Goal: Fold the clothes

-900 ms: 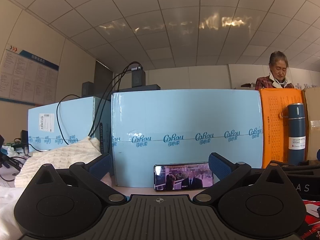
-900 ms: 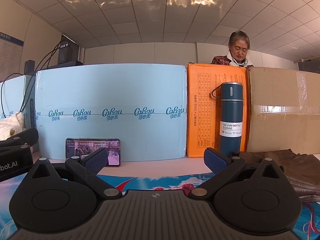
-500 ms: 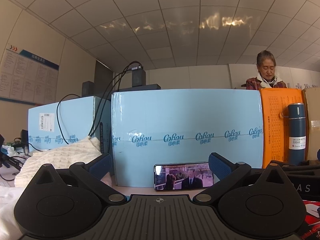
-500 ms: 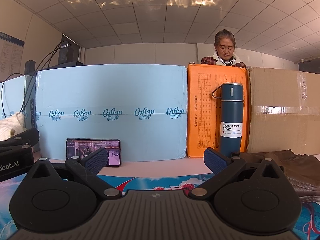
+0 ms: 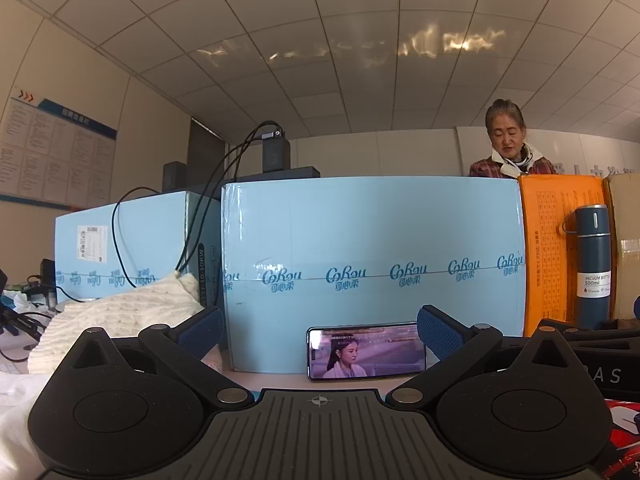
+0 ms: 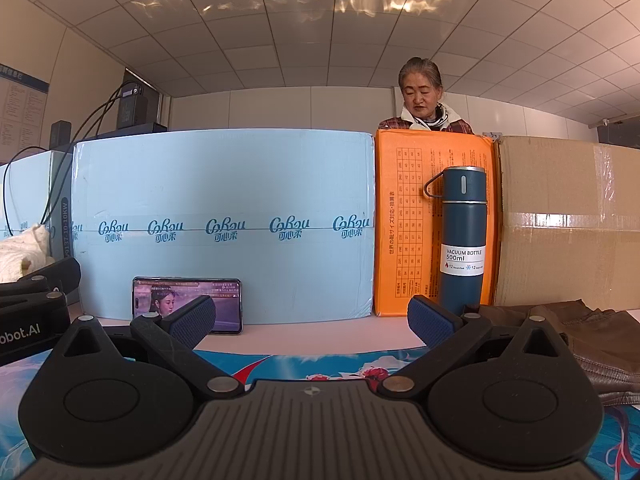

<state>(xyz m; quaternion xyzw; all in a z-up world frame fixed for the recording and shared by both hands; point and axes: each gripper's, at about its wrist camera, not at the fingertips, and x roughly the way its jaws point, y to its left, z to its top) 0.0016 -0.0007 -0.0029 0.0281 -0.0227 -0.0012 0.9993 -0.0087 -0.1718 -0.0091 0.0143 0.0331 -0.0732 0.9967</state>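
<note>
A cream knitted sweater (image 5: 120, 316) lies heaped on the table at the left, beside my left gripper (image 5: 320, 326), which is open and empty. It also shows at the far left of the right wrist view (image 6: 20, 256). A brown garment (image 6: 596, 344) lies on the table at the right, just past the right finger of my right gripper (image 6: 312, 316), which is open and empty. Both grippers rest low at the table and point at the boxes. The left gripper's body (image 6: 32, 312) shows in the right wrist view.
A wall of boxes stands across the back: light blue (image 6: 224, 224), orange (image 6: 412, 224), brown cardboard (image 6: 568, 224). A phone (image 6: 188, 306) playing video leans on the blue box. A blue vacuum bottle (image 6: 462, 240) stands by the orange box. A woman (image 6: 422, 96) stands behind. A colourful mat (image 6: 304, 366) covers the table.
Neither gripper has moved. The woman behind the boxes has shifted to the left. The picture on the phone has changed.
</note>
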